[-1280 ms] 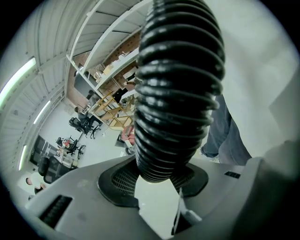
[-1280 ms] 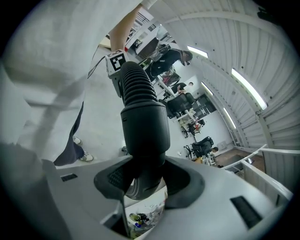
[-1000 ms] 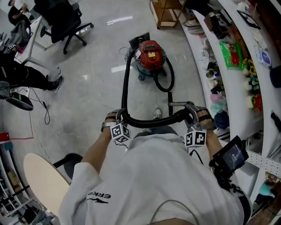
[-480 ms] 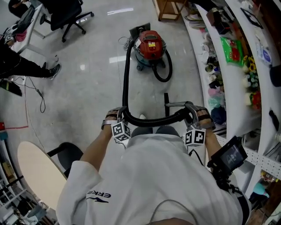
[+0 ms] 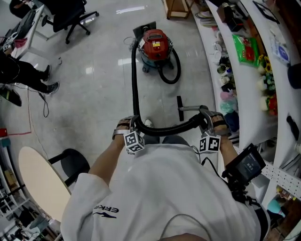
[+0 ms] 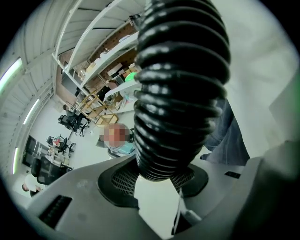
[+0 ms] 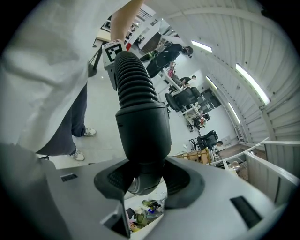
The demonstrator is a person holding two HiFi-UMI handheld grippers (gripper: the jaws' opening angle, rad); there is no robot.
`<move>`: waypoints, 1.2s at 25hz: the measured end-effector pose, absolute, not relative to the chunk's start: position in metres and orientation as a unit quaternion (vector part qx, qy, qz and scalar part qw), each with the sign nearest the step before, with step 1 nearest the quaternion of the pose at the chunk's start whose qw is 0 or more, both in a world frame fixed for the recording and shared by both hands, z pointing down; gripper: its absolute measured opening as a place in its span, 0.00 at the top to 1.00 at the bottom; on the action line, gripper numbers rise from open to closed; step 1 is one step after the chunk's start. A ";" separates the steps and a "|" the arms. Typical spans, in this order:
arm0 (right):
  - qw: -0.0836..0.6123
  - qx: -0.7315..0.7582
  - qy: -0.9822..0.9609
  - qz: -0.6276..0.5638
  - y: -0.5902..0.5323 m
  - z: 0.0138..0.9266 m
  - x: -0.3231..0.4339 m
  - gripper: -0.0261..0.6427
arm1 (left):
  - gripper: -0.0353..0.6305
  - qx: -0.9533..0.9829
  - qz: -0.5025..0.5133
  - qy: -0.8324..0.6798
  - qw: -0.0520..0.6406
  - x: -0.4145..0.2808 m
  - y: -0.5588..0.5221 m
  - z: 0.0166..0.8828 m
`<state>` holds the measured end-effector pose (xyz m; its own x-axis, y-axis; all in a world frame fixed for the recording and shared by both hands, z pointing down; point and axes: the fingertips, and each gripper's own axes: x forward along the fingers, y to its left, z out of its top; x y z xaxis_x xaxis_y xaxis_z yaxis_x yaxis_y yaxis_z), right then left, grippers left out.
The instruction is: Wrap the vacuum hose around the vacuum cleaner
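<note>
The hose is black and ribbed; its cuff is smooth black. The vacuum is red on top, with a pale label and a teal base. The floor is glossy pale grey. The shirt is white with a small black logo, the trousers blue-grey. The left gripper and right gripper are pale grey with black pads; their cubes are white with black squares. The chair is black, the tabletop cream.

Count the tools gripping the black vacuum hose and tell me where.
2. The left tool grips the ribbed hose at its bend toward the vacuum cleaner; the right tool grips its smooth cuff beside the metal wand.
</note>
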<state>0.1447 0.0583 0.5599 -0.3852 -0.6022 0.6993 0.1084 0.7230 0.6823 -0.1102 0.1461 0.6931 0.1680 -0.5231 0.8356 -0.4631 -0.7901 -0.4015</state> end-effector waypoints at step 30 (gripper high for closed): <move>0.569 0.197 -0.752 -0.268 0.076 0.653 0.215 0.70 | 0.68 -0.720 -0.636 0.278 0.014 -0.085 0.151 0.724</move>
